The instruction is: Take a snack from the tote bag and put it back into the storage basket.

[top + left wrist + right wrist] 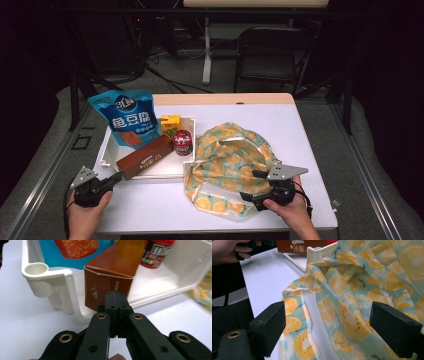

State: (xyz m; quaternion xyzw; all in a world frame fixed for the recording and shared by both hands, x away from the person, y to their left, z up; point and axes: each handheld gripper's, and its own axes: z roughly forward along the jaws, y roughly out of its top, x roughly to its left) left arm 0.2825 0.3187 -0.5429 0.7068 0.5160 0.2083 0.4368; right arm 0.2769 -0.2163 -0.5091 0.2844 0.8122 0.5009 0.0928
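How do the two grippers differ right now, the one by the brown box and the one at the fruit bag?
The left gripper has its jaws pressed together, holding nothing, tips at the brown box end. The right gripper has its jaws spread wide over the lemon-print bag, not clamping it. Both are black, hand-held, low over the table.

Each black hand-held gripper (116, 180) (252, 186) carries a grey three-cornered plate on top, brass-ringed screw holes along its arms, blocky jaws, and a trailing black cable.

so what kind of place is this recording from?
Likely a lab or office set up for recording: a white table fenced by dark metal rails, with desk legs and cables and a black chair behind.
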